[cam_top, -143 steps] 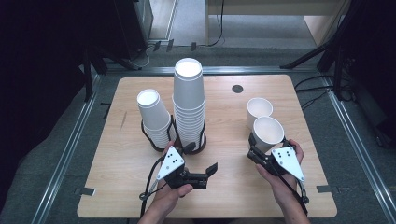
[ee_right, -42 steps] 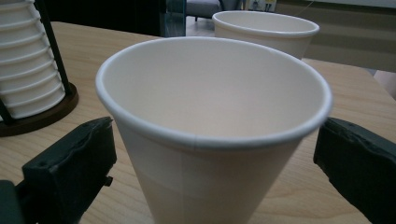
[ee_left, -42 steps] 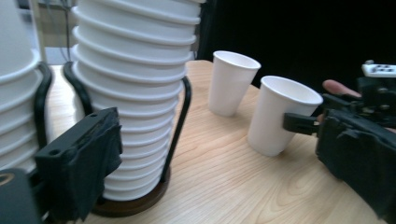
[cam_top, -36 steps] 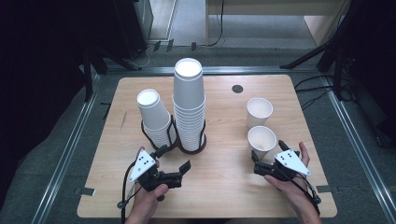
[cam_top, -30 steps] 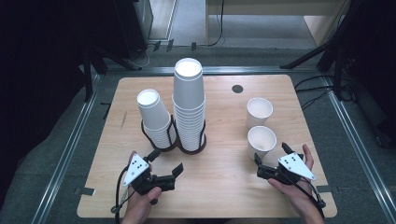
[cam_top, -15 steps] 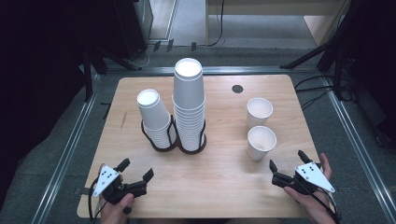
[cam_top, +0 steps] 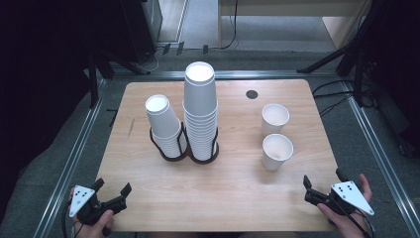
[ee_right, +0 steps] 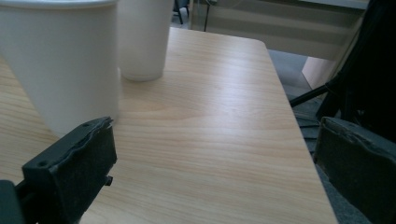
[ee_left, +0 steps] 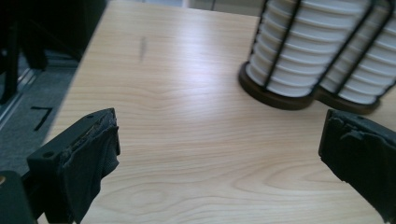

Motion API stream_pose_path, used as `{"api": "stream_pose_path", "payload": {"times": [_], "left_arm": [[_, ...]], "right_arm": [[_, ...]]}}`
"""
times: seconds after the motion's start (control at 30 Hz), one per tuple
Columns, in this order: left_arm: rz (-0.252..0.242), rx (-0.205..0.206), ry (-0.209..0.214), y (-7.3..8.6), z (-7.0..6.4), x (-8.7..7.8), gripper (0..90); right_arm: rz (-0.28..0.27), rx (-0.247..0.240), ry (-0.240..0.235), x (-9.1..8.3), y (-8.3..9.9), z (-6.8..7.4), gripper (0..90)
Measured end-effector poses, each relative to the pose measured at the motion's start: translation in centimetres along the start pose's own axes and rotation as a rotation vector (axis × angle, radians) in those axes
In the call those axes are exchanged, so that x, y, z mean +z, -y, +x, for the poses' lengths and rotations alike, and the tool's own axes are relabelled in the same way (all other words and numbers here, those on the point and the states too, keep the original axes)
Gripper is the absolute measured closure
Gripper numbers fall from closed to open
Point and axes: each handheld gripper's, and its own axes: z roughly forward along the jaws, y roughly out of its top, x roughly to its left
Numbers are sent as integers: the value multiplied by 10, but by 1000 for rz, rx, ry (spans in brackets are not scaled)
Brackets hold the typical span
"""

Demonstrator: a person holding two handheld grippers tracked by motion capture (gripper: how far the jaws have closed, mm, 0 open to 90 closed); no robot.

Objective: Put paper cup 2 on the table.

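Two stacks of white paper cups stand upside down in a black wire holder (cam_top: 171, 148) at mid-table: a tall stack (cam_top: 200, 106) and a shorter one (cam_top: 163, 124). The holder's base and the stacks' lower rims (ee_left: 322, 56) fill the top right of the left gripper view. Two single cups stand upright at the right, a near cup (cam_top: 276, 151) (ee_right: 65, 60) and a far cup (cam_top: 275, 119) (ee_right: 142, 37). My left gripper (cam_top: 113, 187) (ee_left: 219, 154) is open at the near left corner, nothing between its jaws. My right gripper (cam_top: 323, 181) (ee_right: 215, 163) is open at the near right corner, also empty.
The wooden table (cam_top: 233, 188) has a small black hole (cam_top: 252, 94) near its far edge. Metal rails run along both sides, with grey floor, cables and dark stands beyond. Bare wood lies between the two grippers.
My right gripper let go of the near cup and left it standing by the far one. Both grippers then drew back and outward to the near corners.
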Motion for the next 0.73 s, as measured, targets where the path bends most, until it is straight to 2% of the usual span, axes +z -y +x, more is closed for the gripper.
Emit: {"api": "stream_pose_path", "payload": {"times": [0.23, 0.4, 0.73], "left_arm": [[9, -26, -43, 2, 18, 0, 0], [43, -29, -73, 4, 20, 3, 0], [66, -23, -58, 6, 18, 9, 0]], "right_arm": [[11, 12, 45, -10, 7, -16, 0], [18, 18, 67, -11, 9, -21, 0], [21, -15, 56, -10, 9, -17, 0]]}}
